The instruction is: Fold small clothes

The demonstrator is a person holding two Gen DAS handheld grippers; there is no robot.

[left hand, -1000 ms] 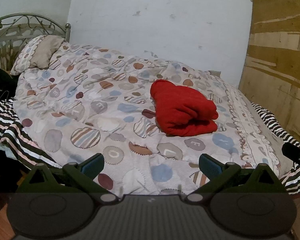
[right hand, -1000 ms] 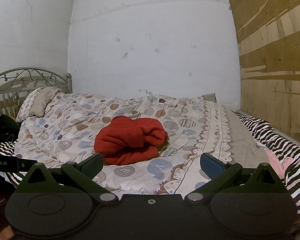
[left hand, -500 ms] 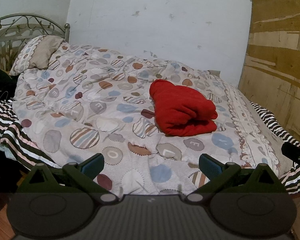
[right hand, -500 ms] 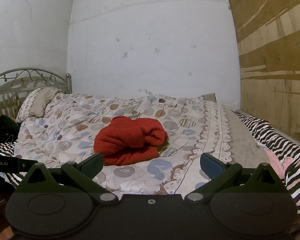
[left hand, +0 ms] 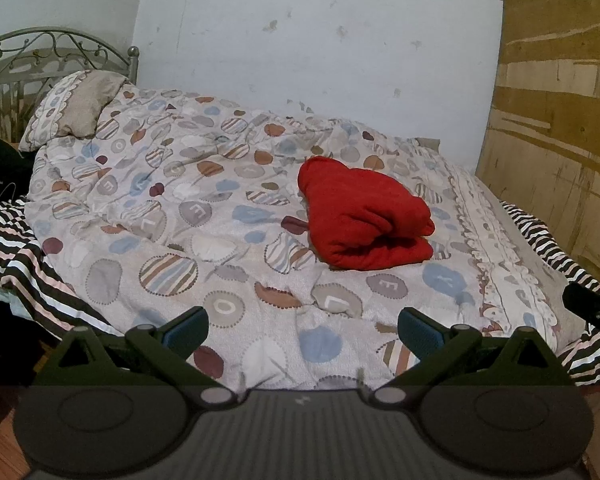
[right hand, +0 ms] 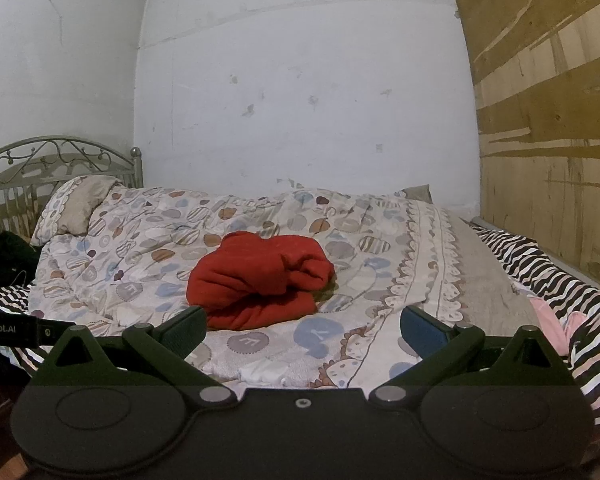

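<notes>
Red garment (left hand: pixel 364 216) bundled on quilt (left hand: pixel 172 216), well ahead of both tools, left tool (left hand: pixel 302 326) and right tool (right hand: pixel 302 326) spread wide, empty

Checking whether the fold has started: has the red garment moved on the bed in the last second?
No. The red garment sits by the same spotted patches of the duvet; both tools hang open, off it.

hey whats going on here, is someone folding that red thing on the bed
Not at this moment. A red garment lies bunched, roughly folded over, on the patterned duvet. The left gripper and the right gripper are both open, empty, and held back at the near edge of the bed, pointing toward the garment. Neither touches it. The person holding them is out of view.
</notes>
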